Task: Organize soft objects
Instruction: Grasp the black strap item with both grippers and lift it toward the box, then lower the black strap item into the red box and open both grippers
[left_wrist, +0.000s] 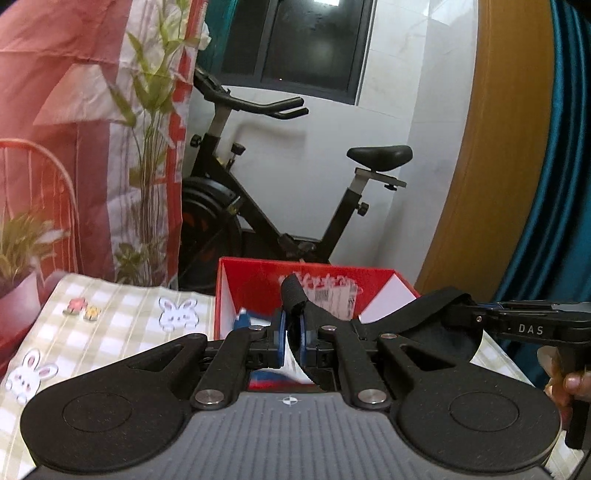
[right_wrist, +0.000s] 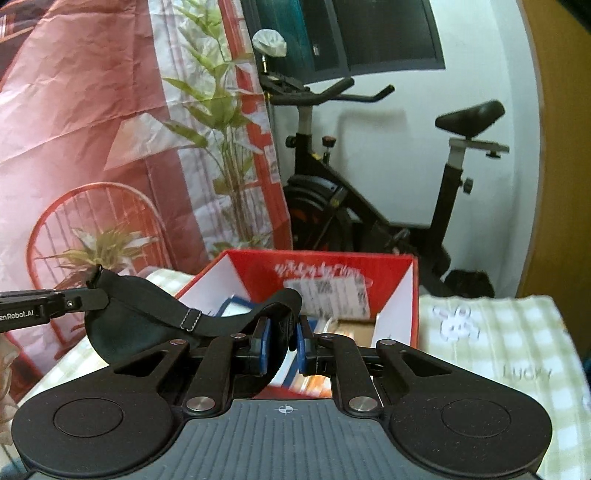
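Two grippers share one soft black item, an eye mask (right_wrist: 147, 314) with its elastic strap, stretched in the air just in front of the red box (left_wrist: 258, 280). The left gripper (left_wrist: 293, 332) has its blue pads clamped tight on one end of the strap, and the right gripper (right_wrist: 282, 341) has its pads pinched on the other end, so the padded part sags between them above the checked cloth (left_wrist: 110, 332) that the box stands on. The box is open-topped and already holds some packets; a blue one shows inside.

To my eye the carrying step is on: the mask is off the cloth and not yet in the box. Next, I'd judge, both hands need to travel over the box's near rim, lower the mask inside, then let go together so the strap doesn't snag on the wall.
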